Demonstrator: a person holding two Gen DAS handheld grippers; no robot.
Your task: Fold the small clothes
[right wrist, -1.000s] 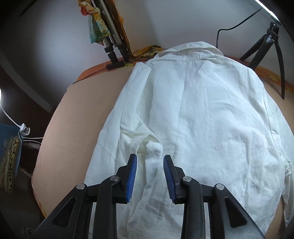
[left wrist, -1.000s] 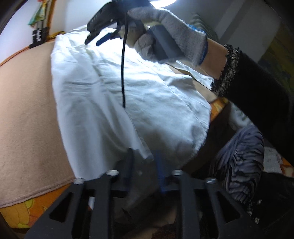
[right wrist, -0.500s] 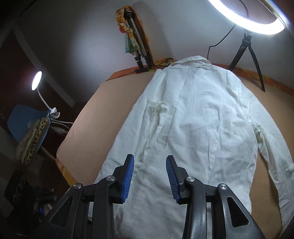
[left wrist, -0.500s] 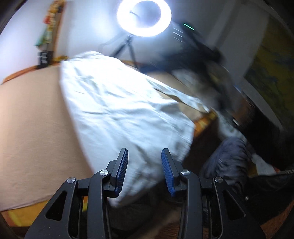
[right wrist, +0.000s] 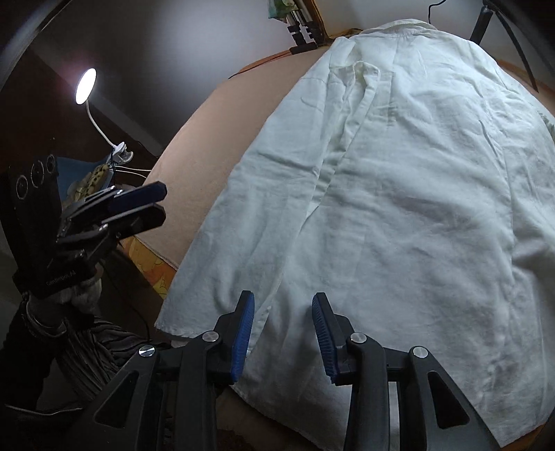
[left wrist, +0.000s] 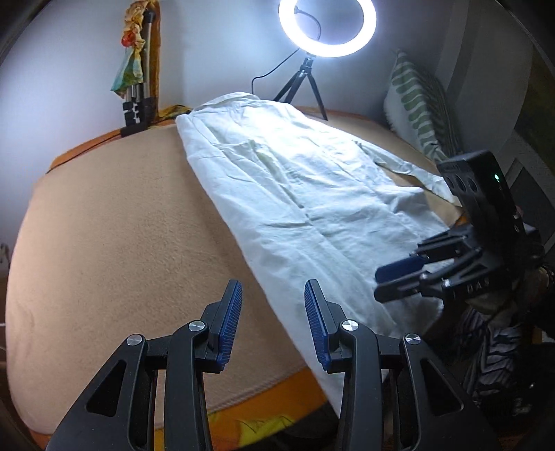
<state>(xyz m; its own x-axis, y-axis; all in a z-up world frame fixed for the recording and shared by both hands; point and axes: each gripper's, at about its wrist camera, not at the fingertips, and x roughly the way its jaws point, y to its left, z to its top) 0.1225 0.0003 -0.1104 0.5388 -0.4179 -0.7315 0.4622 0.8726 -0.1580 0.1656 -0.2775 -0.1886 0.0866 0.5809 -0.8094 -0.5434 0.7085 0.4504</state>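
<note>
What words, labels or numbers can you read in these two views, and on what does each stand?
Pale print on the left hand-held gripper, on its black body: too blurred to read.
Embossed marks on the right hand-held gripper: too faint to read.
White shirt: no text.

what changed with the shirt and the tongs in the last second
The left tongs let go of the white shirt hem and now hover empty over the tan blanket. The right tongs pulled back from the sleeve fold toward the hem, empty. The shirt stays spread flat, collar by the ring light.
</note>
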